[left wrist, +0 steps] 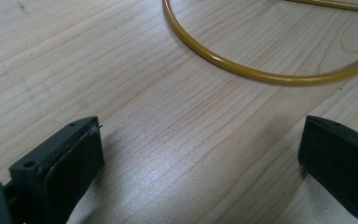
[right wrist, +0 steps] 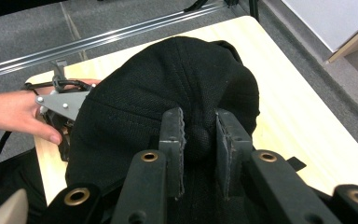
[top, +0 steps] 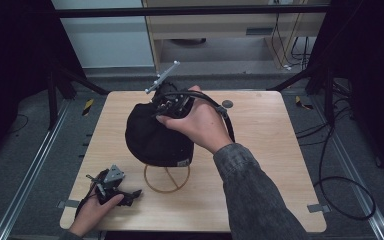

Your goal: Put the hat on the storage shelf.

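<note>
A black cap [top: 155,137] sits on a yellow wire stand [top: 167,181] in the middle of the wooden table [top: 265,150]. My right gripper [top: 158,107] reaches in from the right over the cap's far top. In the right gripper view that gripper [right wrist: 200,126] is shut on a pinched fold of the cap [right wrist: 168,74]. My left gripper [top: 131,196] rests on the table near the front left corner, held by a hand. Its jaws [left wrist: 200,140] stand wide open over bare wood, with the stand's yellow ring [left wrist: 242,70] just ahead of them.
A small grey disc [top: 227,104] lies on the table behind the right hand. Metal rails [top: 30,175] run along the floor on both sides. Cables [top: 340,190] coil on the floor at the right. Dark frame posts stand at the table's far corners.
</note>
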A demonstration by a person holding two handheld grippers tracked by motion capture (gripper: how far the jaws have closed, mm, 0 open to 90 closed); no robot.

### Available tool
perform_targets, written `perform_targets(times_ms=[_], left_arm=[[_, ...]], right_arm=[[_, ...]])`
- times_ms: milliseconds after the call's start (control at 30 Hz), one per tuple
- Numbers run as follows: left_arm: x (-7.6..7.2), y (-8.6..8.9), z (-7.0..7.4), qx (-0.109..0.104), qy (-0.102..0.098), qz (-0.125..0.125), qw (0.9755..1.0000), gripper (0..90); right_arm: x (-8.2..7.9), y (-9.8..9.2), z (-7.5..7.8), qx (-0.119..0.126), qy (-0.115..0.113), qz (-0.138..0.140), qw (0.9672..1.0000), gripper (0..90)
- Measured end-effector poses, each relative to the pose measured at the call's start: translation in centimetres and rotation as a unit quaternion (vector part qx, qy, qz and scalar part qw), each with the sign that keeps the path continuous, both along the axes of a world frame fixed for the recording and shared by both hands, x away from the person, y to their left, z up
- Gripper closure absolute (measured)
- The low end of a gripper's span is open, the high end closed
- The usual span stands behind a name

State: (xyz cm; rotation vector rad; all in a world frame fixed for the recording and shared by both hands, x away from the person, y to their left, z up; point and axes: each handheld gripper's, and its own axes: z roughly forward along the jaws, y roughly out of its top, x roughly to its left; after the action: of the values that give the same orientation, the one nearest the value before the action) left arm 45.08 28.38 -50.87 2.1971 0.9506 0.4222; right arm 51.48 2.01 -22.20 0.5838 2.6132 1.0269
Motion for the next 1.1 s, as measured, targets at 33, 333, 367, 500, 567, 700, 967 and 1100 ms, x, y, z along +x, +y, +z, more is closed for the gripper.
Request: perform_targets(times_ms=[33,333,367,500,567,700,967,1100], left_arm=[[0.0,0.0,0.0,0.000,0.000,0.000,1.0000,0.0],[0.0,0.0,0.0,0.000,0.000,0.000,1.0000,0.0],[0.0,0.0,0.0,0.000,0.000,0.000,1.0000,0.0],[0.0,0.0,0.0,0.000,0.000,0.000,1.0000,0.0],[0.0,0.0,0.0,0.000,0.000,0.000,1.0000,0.0],[0.0,0.0,0.0,0.000,0.001,0.000,1.0000,0.0],[0.0,0.0,0.0,0.000,0.001,0.000,1.0000,0.0],[0.0,0.0,0.0,0.000,0.000,0.000,1.0000,0.0]], right_arm=[[0.0,0.1,0.0,0.000,0.000,0.000,1.0000,74.6],[0.0,0.3,-0.3,-0.003,0.005,0.001,1.0000,73.7],[0.0,0.3,-0.3,-0.003,0.005,0.000,1.0000,73.5],[0.0,0.2,-0.3,-0.001,0.008,0.000,1.0000,71.9],[0.0,0.2,-0.3,0.000,0.010,0.000,1.0000,70.6],[-0.1,-0.2,-0.1,0.004,0.006,-0.003,1.0000,70.3],[-0.9,-1.2,0.3,0.019,0.003,-0.003,0.9998,70.7],[-1.3,-1.8,0.5,0.021,-0.001,-0.004,0.9998,71.0]])
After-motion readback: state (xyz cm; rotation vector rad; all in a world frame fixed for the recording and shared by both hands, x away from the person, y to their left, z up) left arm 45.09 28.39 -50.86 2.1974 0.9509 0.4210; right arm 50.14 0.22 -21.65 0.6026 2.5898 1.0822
